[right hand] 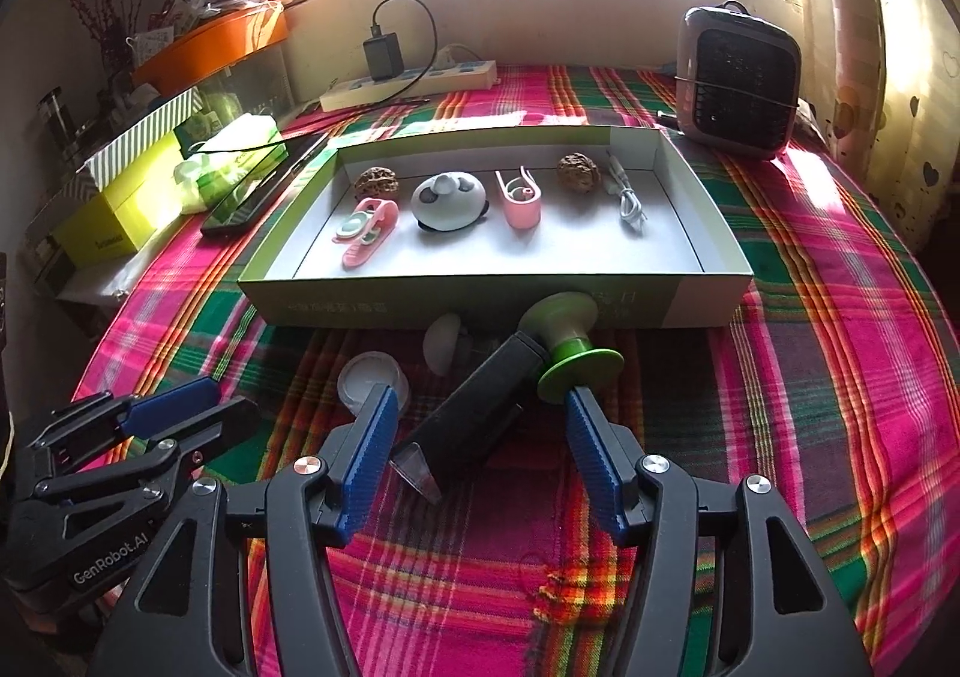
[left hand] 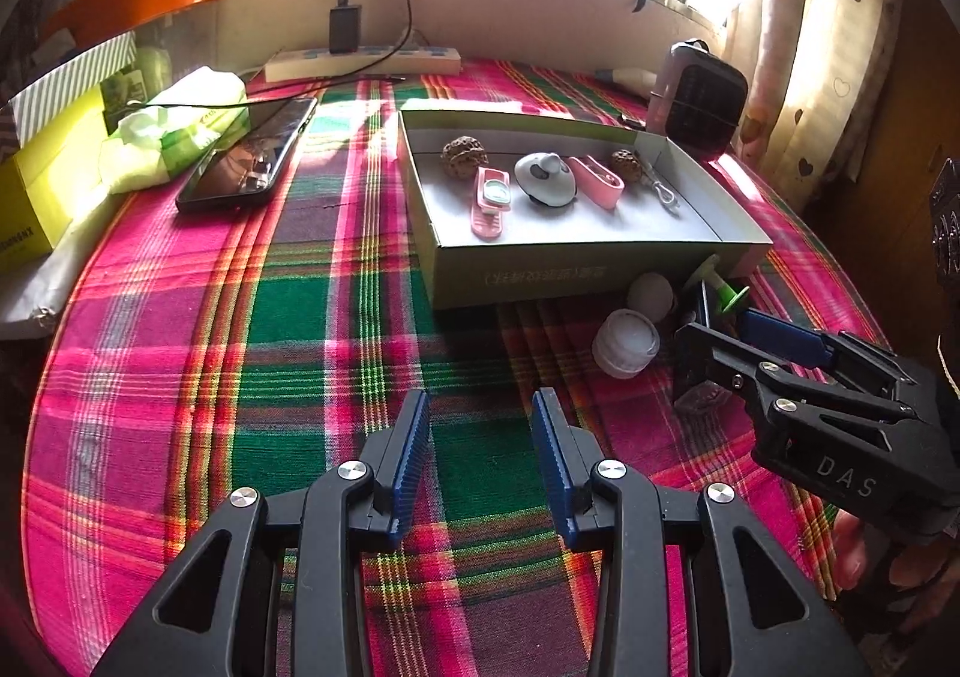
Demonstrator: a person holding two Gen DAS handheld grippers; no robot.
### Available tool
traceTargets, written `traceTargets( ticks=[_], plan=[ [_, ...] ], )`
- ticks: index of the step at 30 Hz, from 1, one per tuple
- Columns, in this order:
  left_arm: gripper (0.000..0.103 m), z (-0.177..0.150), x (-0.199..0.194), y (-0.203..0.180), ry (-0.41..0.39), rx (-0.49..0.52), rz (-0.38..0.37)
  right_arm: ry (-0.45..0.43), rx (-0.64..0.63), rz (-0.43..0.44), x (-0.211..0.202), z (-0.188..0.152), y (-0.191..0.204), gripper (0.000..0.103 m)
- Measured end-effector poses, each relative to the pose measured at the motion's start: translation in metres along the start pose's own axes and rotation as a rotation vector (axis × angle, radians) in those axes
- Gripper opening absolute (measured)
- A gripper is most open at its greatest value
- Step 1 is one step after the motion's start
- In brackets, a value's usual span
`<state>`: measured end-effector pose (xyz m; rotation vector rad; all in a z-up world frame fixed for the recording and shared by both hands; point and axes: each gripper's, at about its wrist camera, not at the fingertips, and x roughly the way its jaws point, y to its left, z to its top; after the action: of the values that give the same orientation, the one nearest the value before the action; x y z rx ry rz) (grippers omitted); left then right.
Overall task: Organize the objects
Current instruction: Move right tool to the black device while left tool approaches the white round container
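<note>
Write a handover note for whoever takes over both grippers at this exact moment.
Left gripper: open, empty, over bare cloth.
Right gripper: open, straddling the black tool with green discs, not yet gripping.
Done: in the box lie two walnuts, the pink clip, grey panda gadget, pink holder and white cable.
Left: the tool, white jar and white ball lie on the cloth before the box.

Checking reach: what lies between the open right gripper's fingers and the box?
In the right wrist view, the black tool with green disc lies between right gripper and box.
</note>
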<state>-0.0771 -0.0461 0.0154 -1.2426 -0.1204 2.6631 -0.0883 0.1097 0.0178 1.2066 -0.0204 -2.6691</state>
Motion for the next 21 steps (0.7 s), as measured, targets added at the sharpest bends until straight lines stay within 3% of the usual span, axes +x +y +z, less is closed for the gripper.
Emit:
traceTargets(
  ticks=[8, 18, 21],
  plan=[
    [0.034, 0.0008, 0.0016, -0.0016, 0.006, 0.005, -0.018, 0.002, -0.037, -0.064, -0.0062, -0.0034, -0.0039, 0.058],
    [0.034, 0.0009, 0.0030, -0.0025, 0.008, 0.008, -0.020, 0.006, -0.033, -0.036, -0.0006, -0.0068, -0.0037, 0.058],
    [0.034, 0.0008, 0.0030, -0.0035, 0.008, 0.008, -0.021, 0.002, -0.034, -0.024, -0.0014, -0.0077, -0.0038, 0.046]
  ],
)
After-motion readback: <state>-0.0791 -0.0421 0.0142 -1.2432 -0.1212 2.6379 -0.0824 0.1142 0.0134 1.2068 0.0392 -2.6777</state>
